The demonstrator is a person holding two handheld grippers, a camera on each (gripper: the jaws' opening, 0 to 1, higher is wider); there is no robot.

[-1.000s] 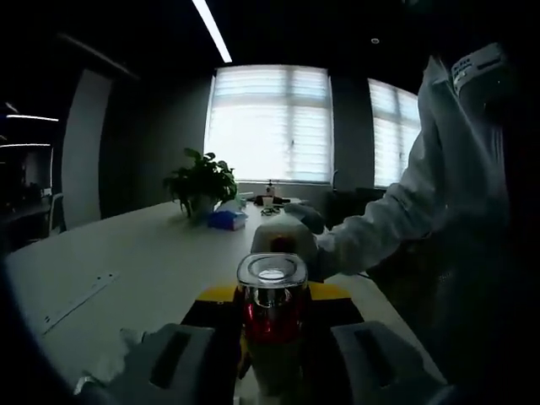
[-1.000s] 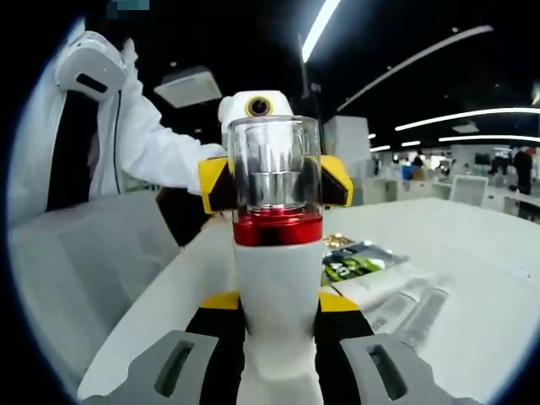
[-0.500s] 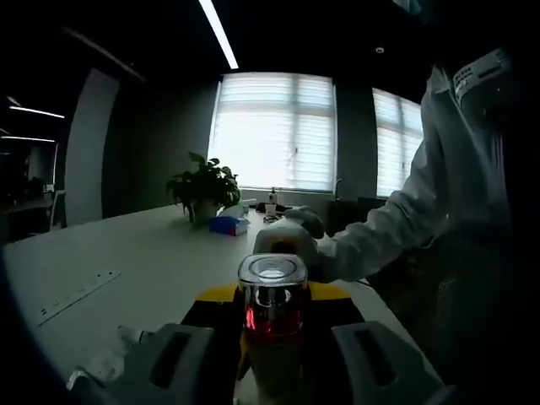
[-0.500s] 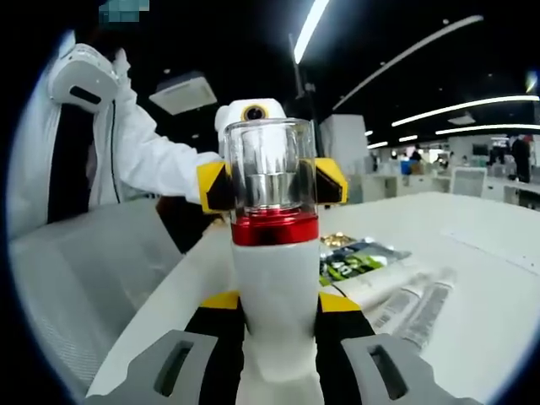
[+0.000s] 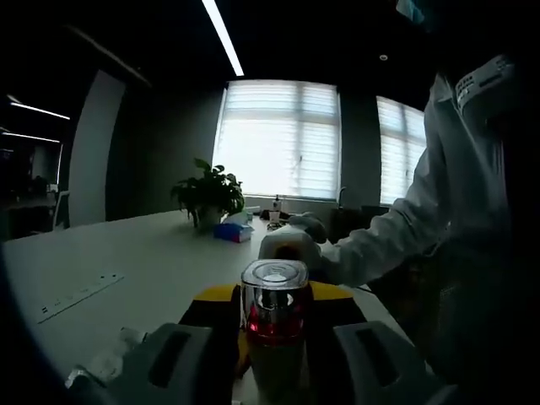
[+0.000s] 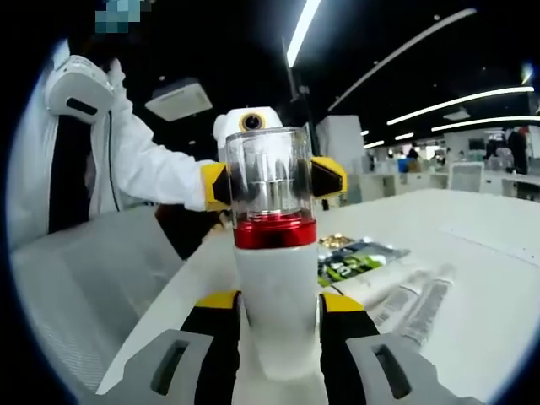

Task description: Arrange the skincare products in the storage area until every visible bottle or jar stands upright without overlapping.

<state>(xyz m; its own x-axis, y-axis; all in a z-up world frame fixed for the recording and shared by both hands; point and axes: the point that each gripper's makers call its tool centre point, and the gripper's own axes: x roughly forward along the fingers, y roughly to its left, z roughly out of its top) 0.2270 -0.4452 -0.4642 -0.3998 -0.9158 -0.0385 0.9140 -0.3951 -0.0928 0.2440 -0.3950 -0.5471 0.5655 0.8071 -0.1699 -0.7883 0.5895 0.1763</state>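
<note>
I see the white table stretching away under both views. My right gripper and left gripper each clamp the white bottle with its red band and clear cap between them, upright above the table. Two tubes lie flat beside green sachets.

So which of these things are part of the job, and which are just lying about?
Job:
pump bottle with red collar, gripped by both hand-held grippers, left and right
two tubes lying flat

Lying about:
green sachets
potted plant
blue tissue box
</note>
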